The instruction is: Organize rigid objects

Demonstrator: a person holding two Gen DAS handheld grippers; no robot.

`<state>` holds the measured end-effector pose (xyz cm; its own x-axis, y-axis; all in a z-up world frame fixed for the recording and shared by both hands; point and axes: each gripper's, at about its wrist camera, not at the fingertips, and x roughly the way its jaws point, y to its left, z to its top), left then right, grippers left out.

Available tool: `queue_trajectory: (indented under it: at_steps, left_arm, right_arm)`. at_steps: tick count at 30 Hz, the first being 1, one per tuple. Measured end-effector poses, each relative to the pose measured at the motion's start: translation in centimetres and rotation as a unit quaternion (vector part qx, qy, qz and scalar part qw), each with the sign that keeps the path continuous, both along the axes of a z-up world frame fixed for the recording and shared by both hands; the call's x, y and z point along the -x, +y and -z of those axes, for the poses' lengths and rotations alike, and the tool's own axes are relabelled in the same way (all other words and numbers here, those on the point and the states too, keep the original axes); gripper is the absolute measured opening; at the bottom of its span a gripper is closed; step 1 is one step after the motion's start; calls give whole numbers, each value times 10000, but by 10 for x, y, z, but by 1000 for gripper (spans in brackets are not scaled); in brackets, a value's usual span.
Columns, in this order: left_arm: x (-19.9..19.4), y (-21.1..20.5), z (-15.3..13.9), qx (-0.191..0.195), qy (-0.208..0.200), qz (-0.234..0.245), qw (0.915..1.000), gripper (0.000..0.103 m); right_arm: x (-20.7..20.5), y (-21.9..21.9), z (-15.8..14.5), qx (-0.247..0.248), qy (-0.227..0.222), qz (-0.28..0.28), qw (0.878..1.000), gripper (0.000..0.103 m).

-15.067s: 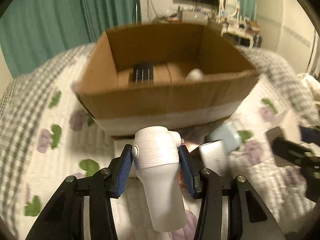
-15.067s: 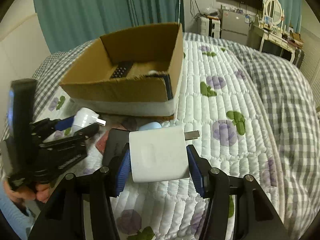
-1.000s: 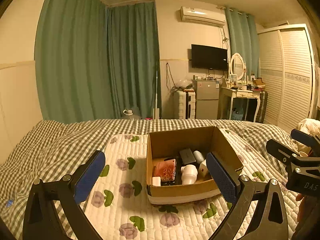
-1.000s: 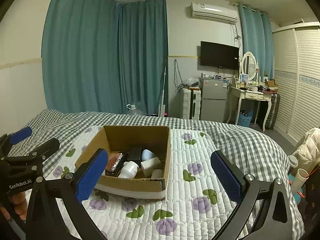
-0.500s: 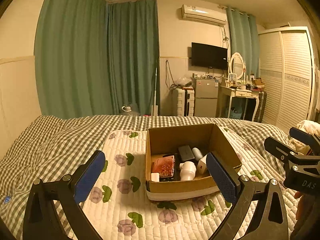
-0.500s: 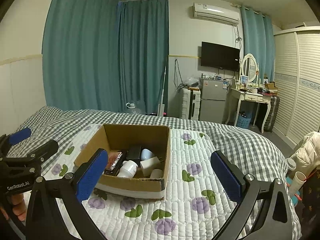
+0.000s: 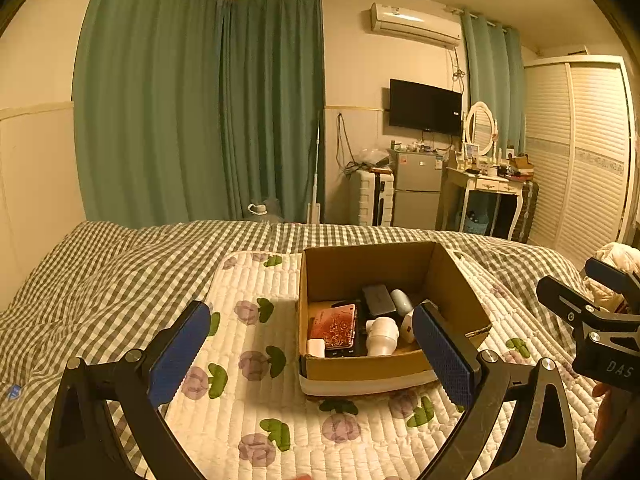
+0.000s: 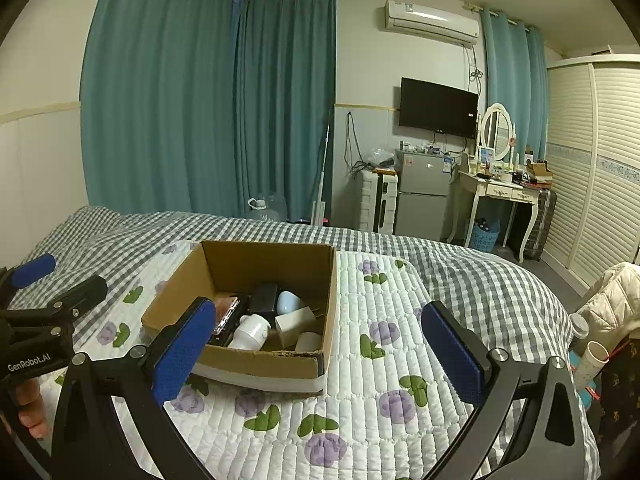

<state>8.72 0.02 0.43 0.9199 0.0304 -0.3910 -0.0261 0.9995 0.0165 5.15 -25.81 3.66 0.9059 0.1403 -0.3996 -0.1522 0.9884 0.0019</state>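
Note:
A cardboard box [image 7: 456, 292] stands on the white flowered quilt [image 7: 256, 400]; it also shows in the right wrist view [image 8: 256, 360]. Inside lie several rigid objects: a red patterned case [image 7: 334, 326], a white cylindrical device [image 7: 382, 336], a grey box [image 7: 378, 300], a pale blue item [image 8: 289, 303] and a white charger block [image 8: 295, 320]. My left gripper [image 7: 312, 354] is wide open and empty, well back from the box. My right gripper [image 8: 320, 354] is wide open and empty too. Each gripper shows at the edge of the other's view.
The bed has a grey checked cover [image 8: 480, 280]. Teal curtains [image 8: 200, 100], a small fridge [image 8: 424, 196], a dressing table [image 8: 504, 192] and a slatted wardrobe [image 8: 600, 168] stand beyond it. A cream jacket [image 8: 612, 304] and a cup [image 8: 592, 360] sit at the right bedside.
Fifteen seconds ago both grippers held white objects near the box; now both are empty. Over the last second both views shift only slightly, with the box a little lower and closer.

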Motion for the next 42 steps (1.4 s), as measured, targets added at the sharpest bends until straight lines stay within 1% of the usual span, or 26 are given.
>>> queue_trajectory:
  at_steps: [14,38,42]
  left_arm:
    - [-1,-1,0,32,45,105,9999,103]
    - [-1,-2,2,-2,132,95,9999,103]
    - [0,-1,2,-10,110,202,9997,103]
  right_arm:
    - [-3,-1,1,39,25,36,10000,103]
    - [-3,0,4,91,52,45,9999,103]
    - [-3,0,4,84,53,43,9999,103]
